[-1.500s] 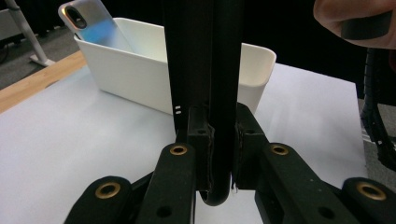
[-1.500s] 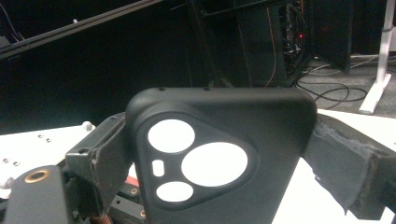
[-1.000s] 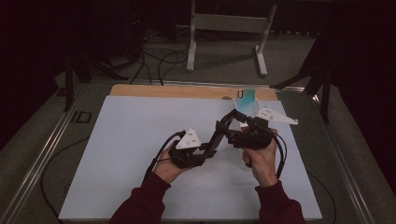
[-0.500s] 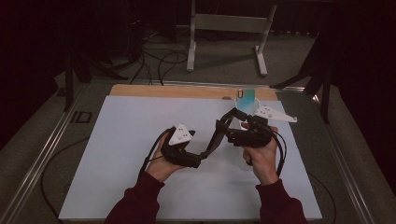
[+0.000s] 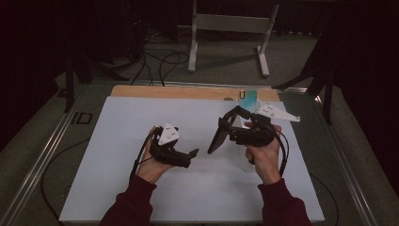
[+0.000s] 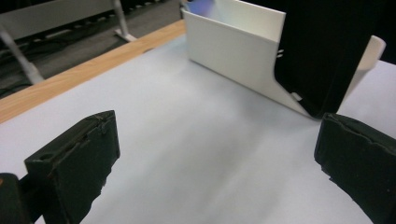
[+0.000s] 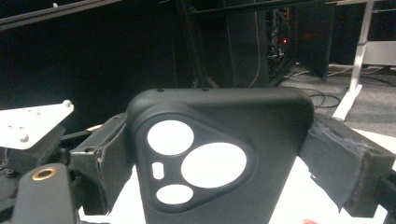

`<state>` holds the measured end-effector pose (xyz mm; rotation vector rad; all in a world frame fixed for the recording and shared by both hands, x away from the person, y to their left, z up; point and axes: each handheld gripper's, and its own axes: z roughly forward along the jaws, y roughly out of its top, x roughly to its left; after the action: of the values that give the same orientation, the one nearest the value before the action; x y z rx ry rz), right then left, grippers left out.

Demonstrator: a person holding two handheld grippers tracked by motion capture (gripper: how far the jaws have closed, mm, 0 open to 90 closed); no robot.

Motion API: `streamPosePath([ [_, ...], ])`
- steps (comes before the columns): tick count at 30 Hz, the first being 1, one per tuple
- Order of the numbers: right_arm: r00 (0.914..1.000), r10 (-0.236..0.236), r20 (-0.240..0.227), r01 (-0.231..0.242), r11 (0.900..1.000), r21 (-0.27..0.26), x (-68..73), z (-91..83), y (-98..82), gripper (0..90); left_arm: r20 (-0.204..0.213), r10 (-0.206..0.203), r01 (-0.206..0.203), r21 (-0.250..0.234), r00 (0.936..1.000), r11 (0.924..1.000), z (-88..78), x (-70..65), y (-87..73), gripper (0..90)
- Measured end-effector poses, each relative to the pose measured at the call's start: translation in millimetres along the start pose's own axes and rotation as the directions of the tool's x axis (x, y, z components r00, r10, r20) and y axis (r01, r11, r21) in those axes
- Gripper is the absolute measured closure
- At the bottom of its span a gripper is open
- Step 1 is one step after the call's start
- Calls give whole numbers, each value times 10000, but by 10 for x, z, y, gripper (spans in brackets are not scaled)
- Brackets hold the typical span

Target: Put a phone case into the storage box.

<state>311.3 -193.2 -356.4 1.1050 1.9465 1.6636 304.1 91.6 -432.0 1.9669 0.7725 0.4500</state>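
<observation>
Right hand-held gripper [image 7: 222, 156] first: clenched on a black phone case [image 7: 261, 121], pinching its two long edges, holding it tilted and raised above the worktop [image 6: 187, 121], camera cut-outs turned toward the lens. Then the left hand-held gripper [image 6: 215, 161]: released, having just been opening, now spread wide with nothing between the jaws, hovering low over the worktop and apart from the case. Probably the biggest worry from here: only one grip on a soft, bendy shell. Squeezing harder across the edges could bow it and pop it out sideways; easing off could let it slide down onto the worktop. Worth watching too, the white stand [image 6: 233, 51] just beside the case's lower corner in the left gripper view; hard to tell whether touching or barely apart. Swinging or lowering the case carelessly could catch that corner on the stand's curved lip, twisting the case in the pads or shoving the light stand across the smooth sheet. Bringing the open jaws back in too fast or off-line could likewise knock the case askew instead of taking it cleanly.
</observation>
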Motion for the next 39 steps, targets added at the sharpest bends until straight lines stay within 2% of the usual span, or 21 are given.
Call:
streamPosePath([
  [5, 9999, -18, 114, 18, 10000, -41, -24, 5, 19, 138, -326, -173, 174, 45, 9993, 9998, -71, 87, -67, 0],
  [12, 9995, -113, 291, 114, 9999, -28, -42, 17, 39, 139, -574, -394, 400, 96, 9976, 9992, -146, 186, -145, 0],
  [16, 9993, -159, 352, 160, 9999, -48, -52, 16, 52, 140, -648, -383, 397, 211, 9972, 9990, -169, 216, -179, 0],
  [24, 9982, -219, 555, 225, 9997, -105, -81, 23, 83, 140, -1082, -328, 379, 456, 9936, 9982, -204, 281, -261, 0],
  [39, 9955, -254, 908, 274, 9994, -206, -154, 16, 136, 140, -1371, -554, 611, 375, 9890, 9974, -313, 404, -387, 0],
])
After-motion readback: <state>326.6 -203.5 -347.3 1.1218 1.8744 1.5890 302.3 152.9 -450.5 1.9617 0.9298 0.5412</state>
